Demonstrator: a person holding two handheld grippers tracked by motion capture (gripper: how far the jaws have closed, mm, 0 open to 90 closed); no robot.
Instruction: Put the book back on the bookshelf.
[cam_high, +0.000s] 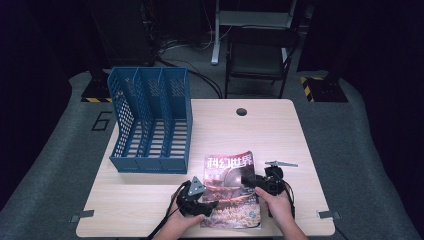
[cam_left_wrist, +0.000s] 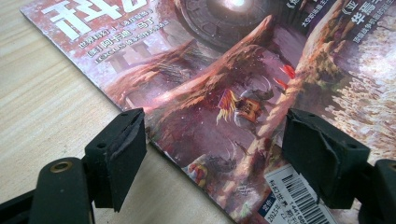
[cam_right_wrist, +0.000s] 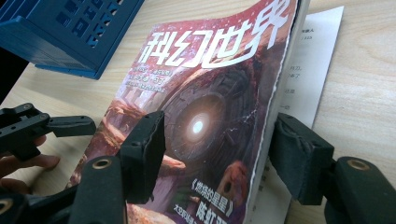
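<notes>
Wooden table (cam_high: 280, 130), dark room behind. Magazine (cam_high: 231, 190) flat at near edge, just right of blue file rack (cam_high: 150, 122). Left gripper (cam_left_wrist: 212, 140) spread, straddling the magazine's left edge, pads not pressing. Right gripper (cam_right_wrist: 217, 154) at its right edge, cover lifted between the jaws, no firm pinch visible. Likely light, floppy, glossy-slick: best pinched at the spine side, full thickness, else pages fan

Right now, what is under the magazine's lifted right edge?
A white printed page lies flat on the wooden table beneath the raised magazine. How far it runs under the cover is hidden.
</notes>
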